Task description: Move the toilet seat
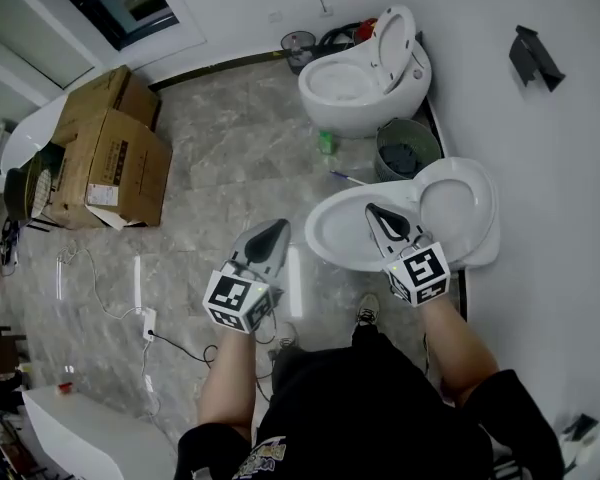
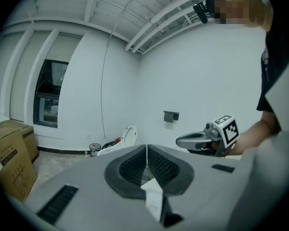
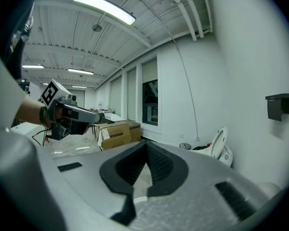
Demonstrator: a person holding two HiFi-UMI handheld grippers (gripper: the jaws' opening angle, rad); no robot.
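The near white toilet (image 1: 330, 230) stands by the right wall, and its seat and lid (image 1: 458, 203) are raised against that wall. My right gripper (image 1: 371, 209) hovers over the bowl, just left of the raised seat, shut and holding nothing. My left gripper (image 1: 280, 225) hangs over the floor to the left of the bowl, also shut and empty. In the left gripper view its jaws (image 2: 146, 146) meet, and the right gripper (image 2: 202, 141) shows beyond them. The jaws in the right gripper view (image 3: 146, 144) also meet, with the left gripper (image 3: 70, 112) at the left.
A second toilet (image 1: 355, 83) with its lid up stands farther along the wall. A grey bin (image 1: 407, 148) sits between the two toilets, beside a green bottle (image 1: 326, 142). Cardboard boxes (image 1: 110, 153) stand at the left. A cable and plug (image 1: 148, 323) lie on the floor.
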